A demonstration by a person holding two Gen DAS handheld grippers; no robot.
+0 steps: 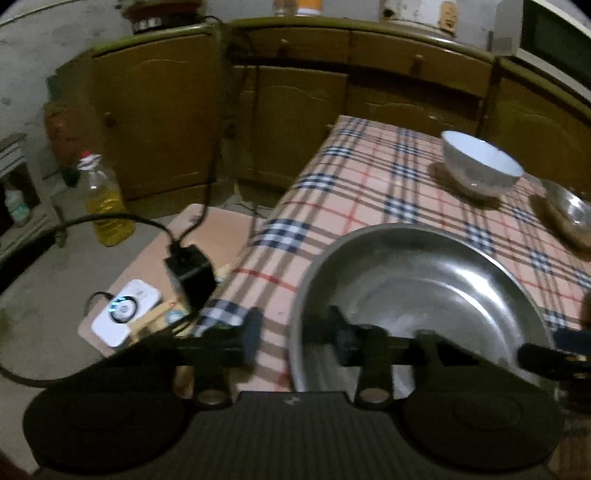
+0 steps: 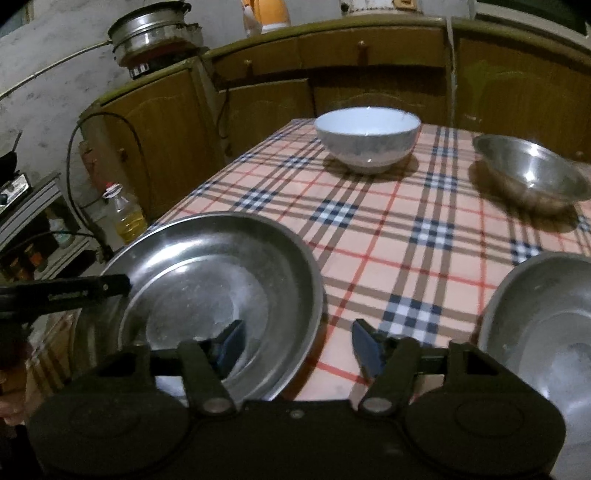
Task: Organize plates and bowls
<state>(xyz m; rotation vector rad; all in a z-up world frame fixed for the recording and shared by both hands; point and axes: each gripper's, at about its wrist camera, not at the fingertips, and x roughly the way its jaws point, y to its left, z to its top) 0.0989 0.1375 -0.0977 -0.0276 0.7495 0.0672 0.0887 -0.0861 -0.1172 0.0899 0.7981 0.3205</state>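
Note:
A large steel plate (image 1: 424,288) lies at the near left of the checked table (image 1: 351,177); it also shows in the right wrist view (image 2: 207,280). My left gripper (image 1: 295,332) is open, its jaws straddling the plate's left rim, with one finger over the cloth and one inside the plate. My right gripper (image 2: 295,343) is open and empty, straddling the same plate's right rim. A second steel plate (image 2: 546,332) lies at the near right. A white bowl (image 2: 367,138) and a steel bowl (image 2: 532,173) stand at the far side.
Wooden cabinets (image 2: 258,110) run behind the table. An oil bottle (image 1: 105,199) stands on the floor to the left. A white device (image 1: 123,312), a black box (image 1: 190,271) and cables lie on a low surface left of the table. A steel pot (image 2: 151,27) sits on the counter.

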